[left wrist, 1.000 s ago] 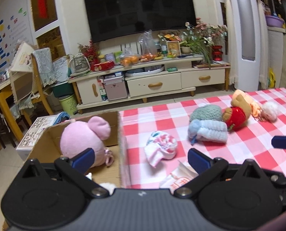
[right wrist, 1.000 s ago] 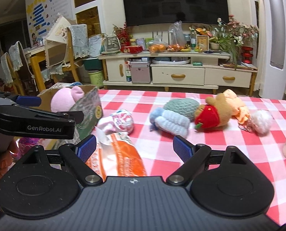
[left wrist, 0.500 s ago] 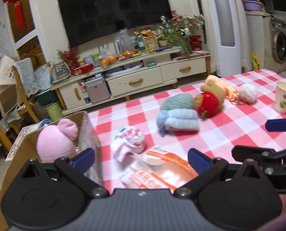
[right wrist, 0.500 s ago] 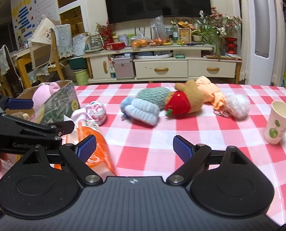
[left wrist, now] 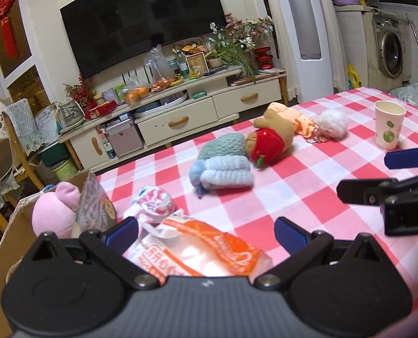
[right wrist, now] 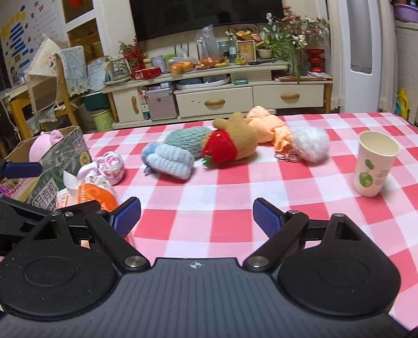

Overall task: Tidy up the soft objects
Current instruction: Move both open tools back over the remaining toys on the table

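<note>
Left wrist view: the left gripper point(left wrist: 206, 232) hangs spread wide and empty over the bench's point(left wrist: 307, 186) left end, with an orange-and-white packet point(left wrist: 197, 249) lying between its fingers, near the edge. Just left of it stands a cardboard box point(left wrist: 95, 200) at the bench's left edge, with a pink plush point(left wrist: 54, 211) already inside, so the box looks like the collecting place. A rolled sock point(left wrist: 155, 204) lies close to the box; mittens point(left wrist: 223, 160), a bear point(left wrist: 273, 138) and a white pom-pom point(left wrist: 331, 125) lie bunched toward the far edge, and a cup point(left wrist: 389, 128) stands toward the right end.

Right wrist view: the right gripper point(right wrist: 196, 215) is likewise wide apart, holding nothing, over bare cloth at the near edge. The soft things lie ahead of it in a row along the far side, well apart from its fingers. The spread fingers suit a first grasp of a bulky toy, probably.
</note>
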